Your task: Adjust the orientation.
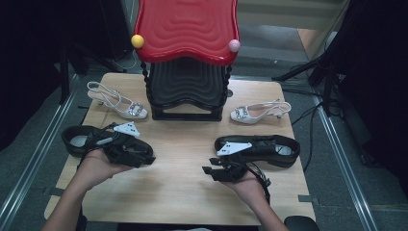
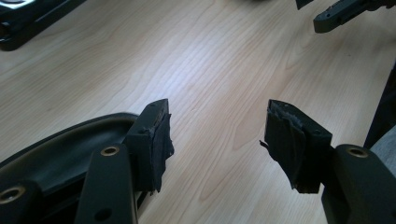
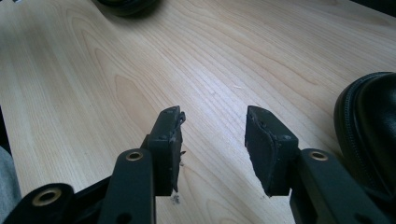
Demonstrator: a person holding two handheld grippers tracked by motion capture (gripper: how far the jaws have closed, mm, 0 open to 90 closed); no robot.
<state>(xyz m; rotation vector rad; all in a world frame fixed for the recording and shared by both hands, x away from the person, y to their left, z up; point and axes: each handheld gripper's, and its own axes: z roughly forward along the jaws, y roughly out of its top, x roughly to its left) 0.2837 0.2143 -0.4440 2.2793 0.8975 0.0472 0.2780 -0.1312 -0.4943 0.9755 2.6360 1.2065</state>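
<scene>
pale wood-grain table (image 1: pixel 183 192), set on grey floor between metal rails, dark stands and cables at both sides. at its far edge, a shoe rack (image 1: pixel 186 91) of black ribbed tiers under a glossy red top, with a yellow ball (image 1: pixel 137 41) and a pink ball (image 1: pixel 234 45) at its corners. one white heeled sandal (image 1: pixel 118 102) lies left of the rack, the other white heeled sandal (image 1: pixel 260 111) right of it.

my left fingers (image 2: pixel 215 140) are released, standing wide with bare table between the pads; they have just been opening. the left black shoe (image 1: pixel 84 138) lies at the table's left edge, its rim (image 2: pixel 60 140) just beside and under my left-hand pad in the left gripper view, outside the gap.

my right fingers (image 3: pixel 212 149) are likewise released, nothing between them. the right black shoe (image 1: pixel 269 148) lies just beside them, its rounded end (image 3: pixel 373 130) at the right edge of the right gripper view, clear of the pads.
</scene>
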